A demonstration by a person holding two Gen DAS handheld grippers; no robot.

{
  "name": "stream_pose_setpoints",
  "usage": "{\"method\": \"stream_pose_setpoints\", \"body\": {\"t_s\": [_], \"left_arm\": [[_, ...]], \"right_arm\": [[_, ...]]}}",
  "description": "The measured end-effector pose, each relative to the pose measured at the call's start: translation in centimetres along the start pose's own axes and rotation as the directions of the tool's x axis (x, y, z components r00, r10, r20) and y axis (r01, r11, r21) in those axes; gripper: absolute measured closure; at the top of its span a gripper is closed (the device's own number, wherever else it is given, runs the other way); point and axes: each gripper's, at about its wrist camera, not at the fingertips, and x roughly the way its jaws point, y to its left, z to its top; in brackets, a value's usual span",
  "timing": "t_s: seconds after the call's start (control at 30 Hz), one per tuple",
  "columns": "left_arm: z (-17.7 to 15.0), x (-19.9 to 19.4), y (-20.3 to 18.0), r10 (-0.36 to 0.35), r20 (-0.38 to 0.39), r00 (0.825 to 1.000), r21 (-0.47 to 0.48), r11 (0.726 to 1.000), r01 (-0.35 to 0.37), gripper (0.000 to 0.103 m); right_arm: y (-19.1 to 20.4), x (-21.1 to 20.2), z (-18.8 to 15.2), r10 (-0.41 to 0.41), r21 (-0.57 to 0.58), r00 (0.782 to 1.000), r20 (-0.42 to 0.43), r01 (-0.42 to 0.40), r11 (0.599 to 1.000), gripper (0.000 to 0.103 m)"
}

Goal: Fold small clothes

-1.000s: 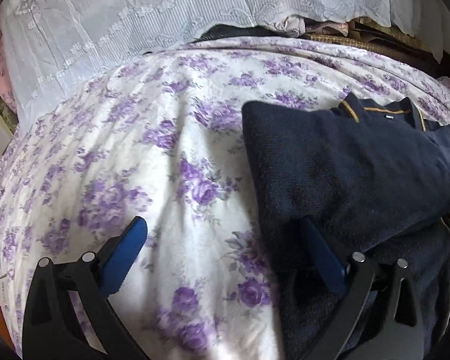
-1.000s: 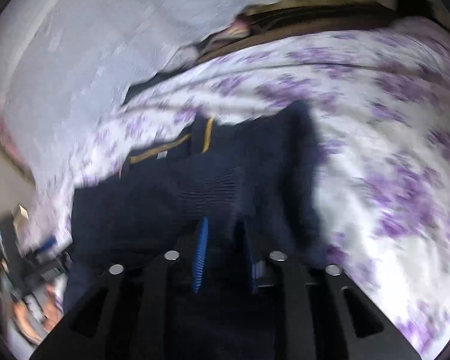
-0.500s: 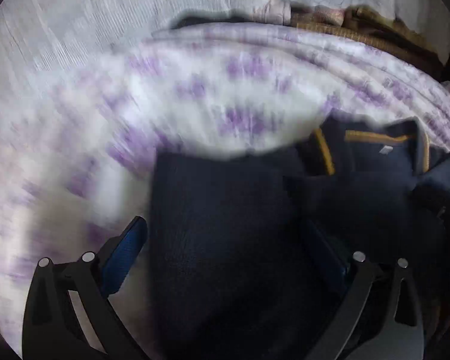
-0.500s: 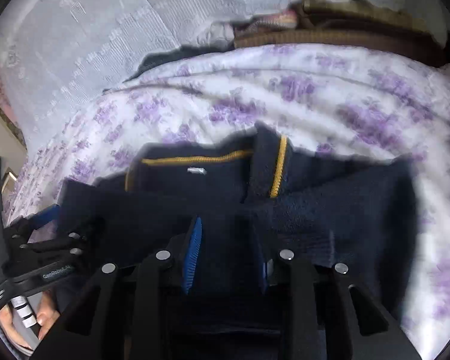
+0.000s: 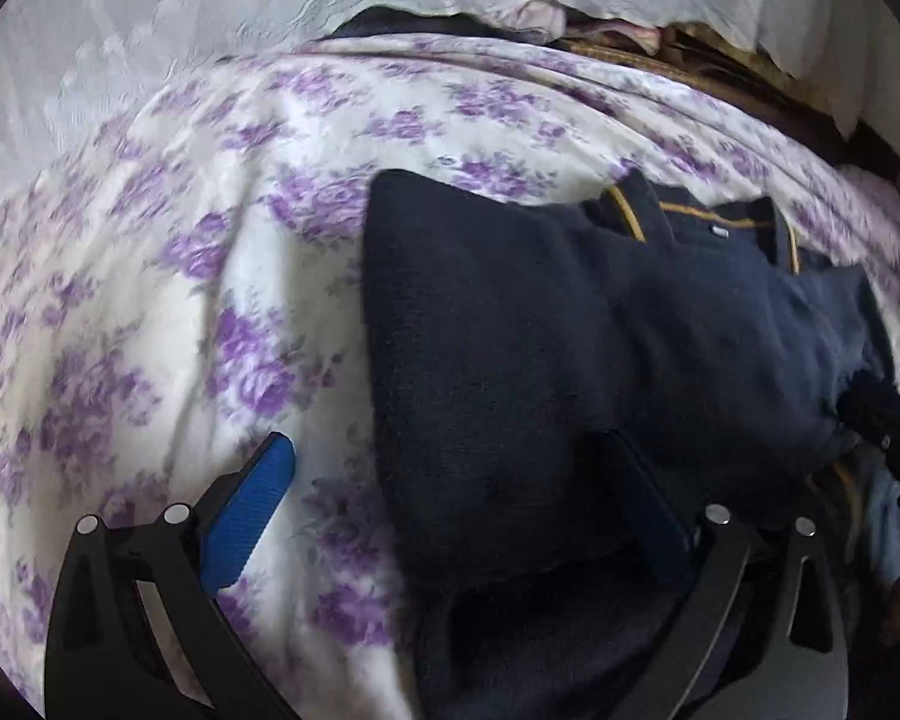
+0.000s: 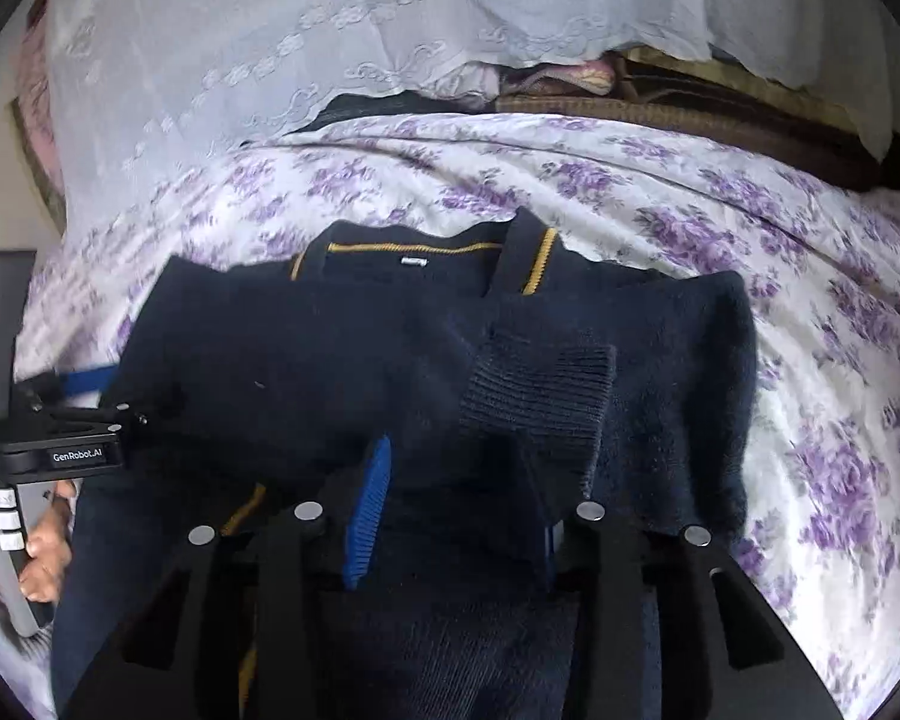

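Observation:
A navy knit sweater [image 5: 570, 330] with a mustard-trimmed collar [image 6: 426, 252] lies on the purple-flowered bedsheet [image 5: 210, 312]. One sleeve is folded across its body, and the ribbed cuff [image 6: 534, 402] lies just ahead of my right gripper [image 6: 456, 522]. That gripper's jaws are opening. Navy fabric fills the gap between them, but the left blue pad [image 6: 369, 510] shows its bare face. My left gripper [image 5: 450, 504] stands wide open over the sweater's left edge. Its left pad [image 5: 246, 516] is above the sheet, and its right finger is against a fold of the sweater.
A white lace cloth [image 6: 330, 60] hangs along the back. Folded brown blankets [image 6: 720, 108] are stacked behind the bed at the right. A hand [image 6: 36, 540] holds the left gripper's handle at the left edge of the right wrist view.
My right gripper's jaws have widened, and the sleeve cuff now lies flat across the sweater's body. The left gripper swung over the sweater and came back to its left edge, still open.

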Motion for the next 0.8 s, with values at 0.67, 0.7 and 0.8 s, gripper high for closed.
{"method": "stream_pose_setpoints", "body": {"t_s": [0.67, 0.7, 0.8], "left_arm": [[2.1, -0.7, -1.4, 0.051, 0.093, 0.994, -0.003, 0.999, -0.051, 0.004], [1.5, -0.9, -1.8, 0.042, 0.077, 0.996, 0.045, 0.998, -0.045, 0.004], [-0.3, 0.6, -2.5, 0.055, 0.041, 0.998, 0.096, 0.994, -0.058, 0.004]], "right_arm": [[2.2, -0.6, 2.5, 0.028, -0.065, 0.998, 0.062, -0.024, 0.998, 0.050], [2.0, -0.6, 2.0, 0.029, -0.068, 0.999, 0.039, -0.026, 0.997, 0.043], [1.1, 1.9, -0.1, 0.046, -0.061, 0.998, -0.030, -0.048, 0.997, 0.035]]}}
